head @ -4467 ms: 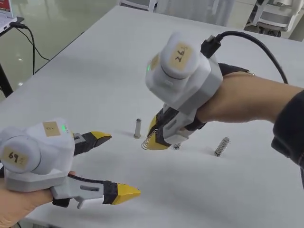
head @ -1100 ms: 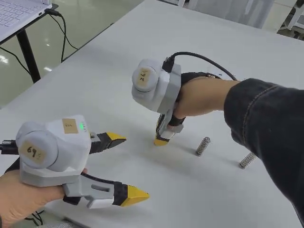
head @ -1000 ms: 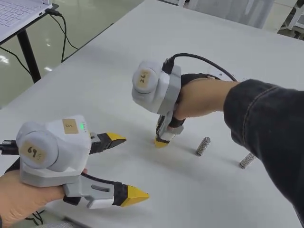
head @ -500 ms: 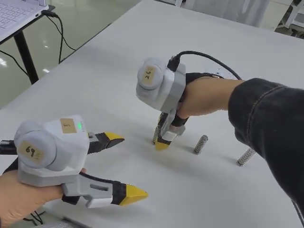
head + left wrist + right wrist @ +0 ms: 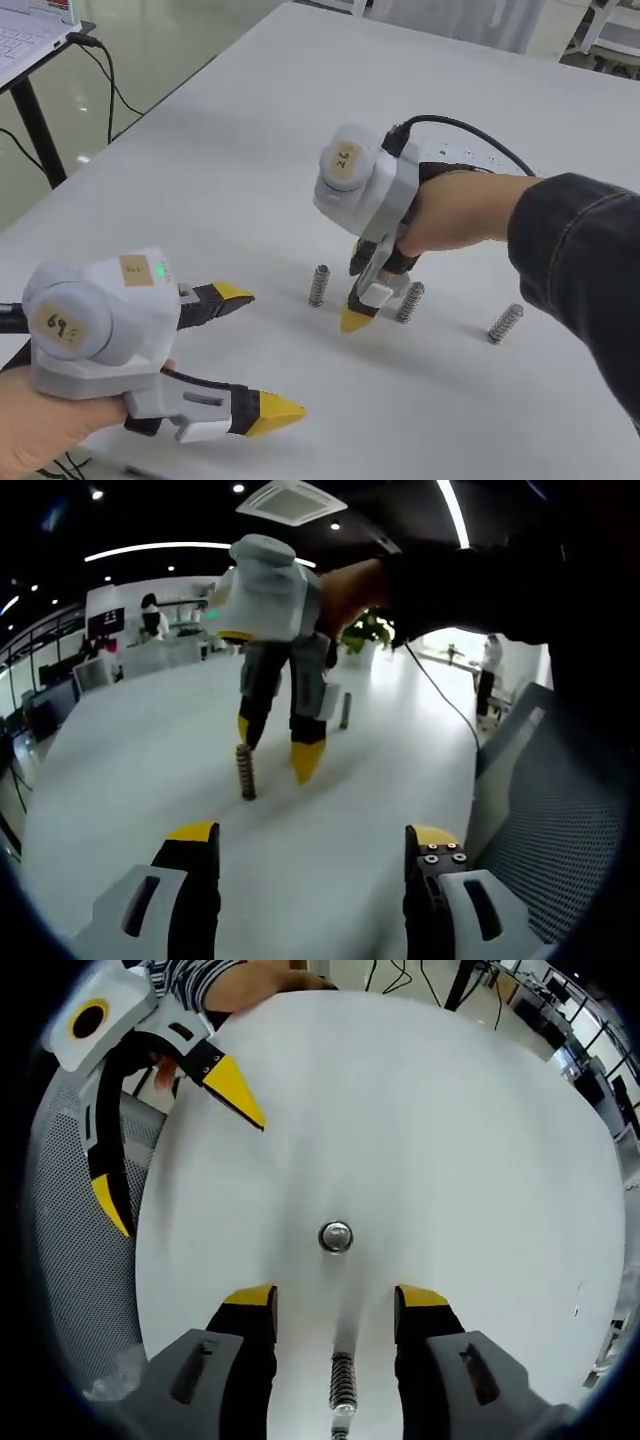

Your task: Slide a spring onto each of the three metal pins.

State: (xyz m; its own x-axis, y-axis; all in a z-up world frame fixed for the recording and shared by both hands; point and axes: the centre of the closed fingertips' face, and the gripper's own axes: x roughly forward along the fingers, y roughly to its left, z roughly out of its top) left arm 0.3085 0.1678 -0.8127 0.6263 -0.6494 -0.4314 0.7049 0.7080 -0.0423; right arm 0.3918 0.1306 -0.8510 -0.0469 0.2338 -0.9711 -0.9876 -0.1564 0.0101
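White desk under you — your right tool has released and lifted, jaws apart and empty, leaving the spring upright on its pin just beside the tips. Your left tool waits spread, empty. The middle spring and far spring stand beyond the right tool — likely finished.

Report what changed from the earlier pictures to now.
The right gripper let go of the spring, which now stands upright on its own. Its jaws have opened and it has lifted clear. The left gripper stayed open and idle, and the other two springs stayed put.
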